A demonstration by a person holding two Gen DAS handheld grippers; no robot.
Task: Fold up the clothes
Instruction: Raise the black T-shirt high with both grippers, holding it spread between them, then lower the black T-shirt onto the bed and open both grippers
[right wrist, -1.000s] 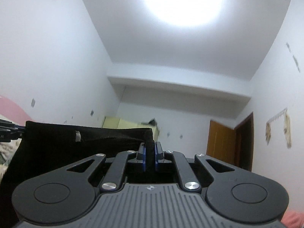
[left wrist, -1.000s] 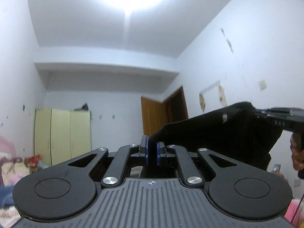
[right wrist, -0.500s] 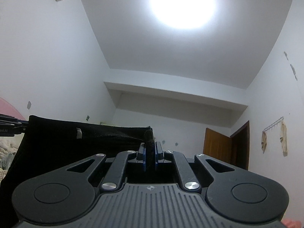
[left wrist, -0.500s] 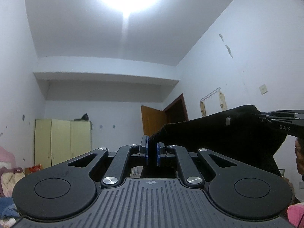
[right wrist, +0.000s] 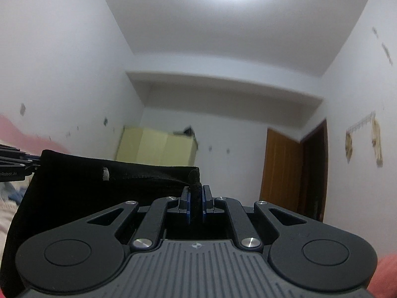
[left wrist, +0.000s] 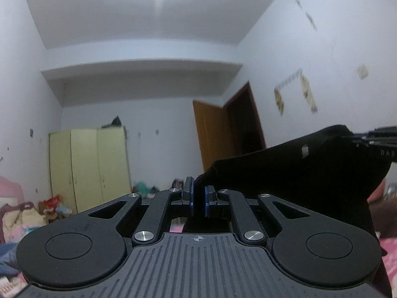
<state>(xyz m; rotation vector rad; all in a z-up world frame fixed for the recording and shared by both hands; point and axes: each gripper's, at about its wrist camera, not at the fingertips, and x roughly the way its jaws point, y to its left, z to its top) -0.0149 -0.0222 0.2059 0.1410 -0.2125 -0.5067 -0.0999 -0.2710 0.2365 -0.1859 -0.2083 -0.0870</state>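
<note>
Each gripper, the left gripper (left wrist: pixel 198 200) and the right gripper (right wrist: pixel 196 202), is black with a grey ridged plate at the back. Beside that plate sit two round black discs and shiny silver screws. The jaws have blue pads inside.

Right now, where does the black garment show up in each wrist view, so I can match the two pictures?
Left wrist view: the black garment fills the right side, stretched from the left gripper to the frame's right edge.
Right wrist view: the garment fills the left side, running from the right gripper leftward.
Shared landmark: the pale yellow wardrobe.
</note>
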